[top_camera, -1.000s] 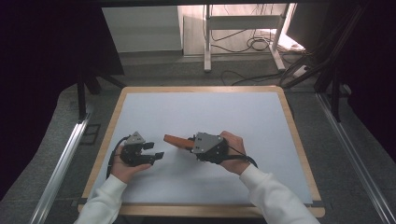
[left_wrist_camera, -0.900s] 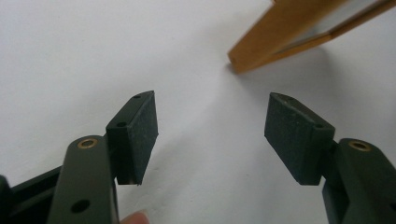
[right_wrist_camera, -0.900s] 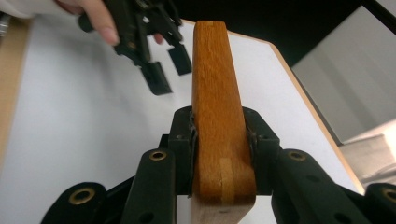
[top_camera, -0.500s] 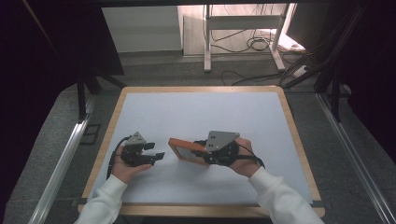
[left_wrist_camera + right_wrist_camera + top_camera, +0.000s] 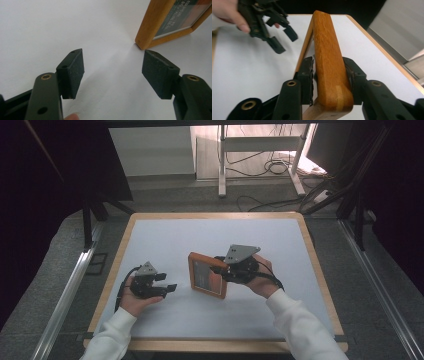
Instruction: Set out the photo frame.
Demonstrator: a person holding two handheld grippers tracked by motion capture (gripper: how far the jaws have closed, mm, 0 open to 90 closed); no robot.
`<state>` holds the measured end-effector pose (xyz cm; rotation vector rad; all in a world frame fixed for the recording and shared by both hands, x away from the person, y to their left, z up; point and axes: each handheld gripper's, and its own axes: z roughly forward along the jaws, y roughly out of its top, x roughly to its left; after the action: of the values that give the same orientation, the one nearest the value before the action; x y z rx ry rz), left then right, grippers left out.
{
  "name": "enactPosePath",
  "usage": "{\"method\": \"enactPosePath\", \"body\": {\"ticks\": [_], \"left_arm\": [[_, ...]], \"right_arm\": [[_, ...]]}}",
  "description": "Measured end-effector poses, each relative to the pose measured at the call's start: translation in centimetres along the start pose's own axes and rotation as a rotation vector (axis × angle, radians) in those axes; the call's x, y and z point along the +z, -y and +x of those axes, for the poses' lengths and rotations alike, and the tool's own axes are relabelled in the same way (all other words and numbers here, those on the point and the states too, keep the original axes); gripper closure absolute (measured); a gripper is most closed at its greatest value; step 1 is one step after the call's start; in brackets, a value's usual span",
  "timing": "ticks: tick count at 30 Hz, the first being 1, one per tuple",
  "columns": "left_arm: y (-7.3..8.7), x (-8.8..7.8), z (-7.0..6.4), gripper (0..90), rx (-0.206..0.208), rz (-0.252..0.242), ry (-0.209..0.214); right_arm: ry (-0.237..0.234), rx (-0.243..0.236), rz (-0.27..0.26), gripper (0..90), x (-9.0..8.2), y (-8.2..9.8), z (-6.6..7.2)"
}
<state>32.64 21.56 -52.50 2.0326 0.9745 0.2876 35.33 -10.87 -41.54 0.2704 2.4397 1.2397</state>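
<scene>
1. The right gripper (image 5: 220,269) is clamped on a wooden picture frame (image 5: 207,275); in the right gripper view its two black jaws press on either side of the frame's wooden edge (image 5: 329,75), pads flat against the wood
2. The frame stands on the white table top (image 5: 240,240) near the middle, tilted, with its glazed face turned toward the person's left side; in the high view the right gripper meets it at its right edge
3. The left gripper (image 5: 167,282) has its jaws well apart and holds nothing; in the left gripper view the two pads (image 5: 75,72) flank bare white table, and the lower corner of the frame (image 5: 150,30) sits just beyond the far pad, apart from it
4. The right hand (image 5: 257,277) wraps the right gripper's body from the right, with the grey three-cornered plate (image 5: 241,252) on top and the white sleeve (image 5: 300,330) running in from the bottom edge
5. The left hand (image 5: 132,295) cups the left gripper from below, low over the table near its left side, jaws pointing toward the frame; a fingertip (image 5: 72,116) shows at the bottom of the left gripper view
6. In the right gripper view the left gripper (image 5: 282,40) hangs open just beside the frame's far end
7. The table has a light wooden border (image 5: 320,270); beyond it lie grey floor, cables (image 5: 270,167) and a white stand (image 5: 222,160); nothing lies between the two grippers but the frame itself
</scene>
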Motion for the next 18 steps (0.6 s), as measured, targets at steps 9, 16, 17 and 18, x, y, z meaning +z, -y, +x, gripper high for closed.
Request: {"method": "enactPosePath", "body": {"ticks": [9, 16, 17, 18], "left_arm": [[0.0, 0.1, 0.0, 34.0, -0.001, -0.001, -0.001], [0.0, 0.1, 0.0, 33.7, 0.003, 0.000, 0.001], [0.0, 0.1, 0.0, 33.7, 0.003, 0.000, 0.002], [0.0, 0.1, 0.0, 33.7, 0.002, 0.001, 0.002]], "right_arm": [[0.062, 0.058, 0.038, 52.4, 1.1, 0.7, -1.9], [0.071, 0.113, 0.050, 48.9, 1.8, 1.3, -3.3], [0.071, 0.114, 0.050, 48.7, 1.8, 1.3, -3.3], [0.072, 0.112, 0.051, 48.5, 1.8, 1.3, -3.3]]}}
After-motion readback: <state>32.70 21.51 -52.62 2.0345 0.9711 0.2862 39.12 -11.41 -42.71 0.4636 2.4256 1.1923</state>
